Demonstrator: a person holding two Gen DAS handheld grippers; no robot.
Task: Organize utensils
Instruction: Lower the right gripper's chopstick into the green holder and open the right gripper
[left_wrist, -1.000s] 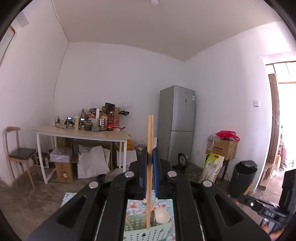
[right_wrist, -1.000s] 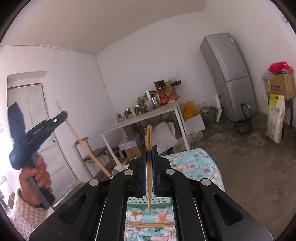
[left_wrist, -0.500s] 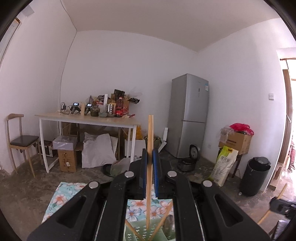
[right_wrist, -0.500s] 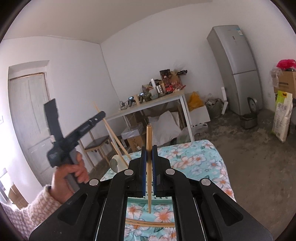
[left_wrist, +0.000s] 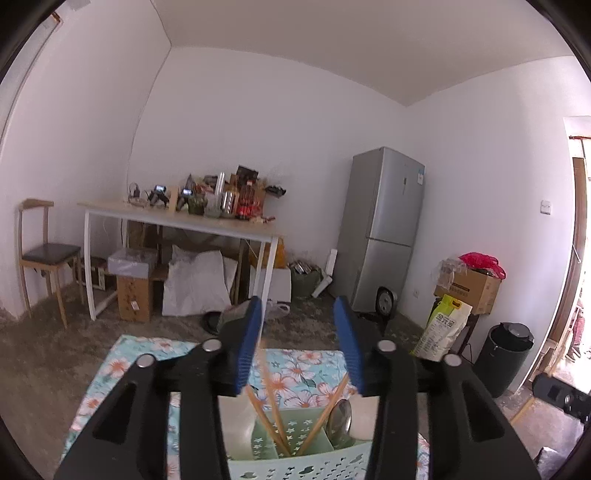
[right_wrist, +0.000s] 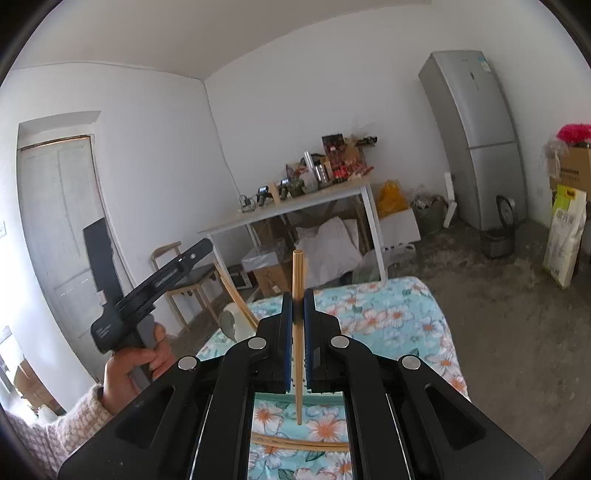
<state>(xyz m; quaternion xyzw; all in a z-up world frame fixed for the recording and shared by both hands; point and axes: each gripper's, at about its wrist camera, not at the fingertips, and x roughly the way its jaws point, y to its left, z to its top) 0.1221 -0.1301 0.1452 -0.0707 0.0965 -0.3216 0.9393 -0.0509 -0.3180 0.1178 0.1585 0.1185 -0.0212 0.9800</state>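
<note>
While the left gripper (left_wrist: 298, 347) points roughly level over the green basket (left_wrist: 295, 461), its jaws are opening, nothing pinched between them. Chopsticks (left_wrist: 271, 413) lean crossed in the basket's middle compartment, a spoon (left_wrist: 340, 419) beside them. Right gripper (right_wrist: 297, 332) is clamped tight on one chopstick (right_wrist: 297, 295), held upright above the floral cloth (right_wrist: 391, 317). Another chopstick (right_wrist: 299, 442) lies flat on the cloth. Left hand (right_wrist: 136, 363) grips its handle, sleeve (right_wrist: 55, 435) visible.

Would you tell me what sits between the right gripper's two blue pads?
A wooden chopstick, upright, clamped by the right gripper, in the right wrist view.
</note>
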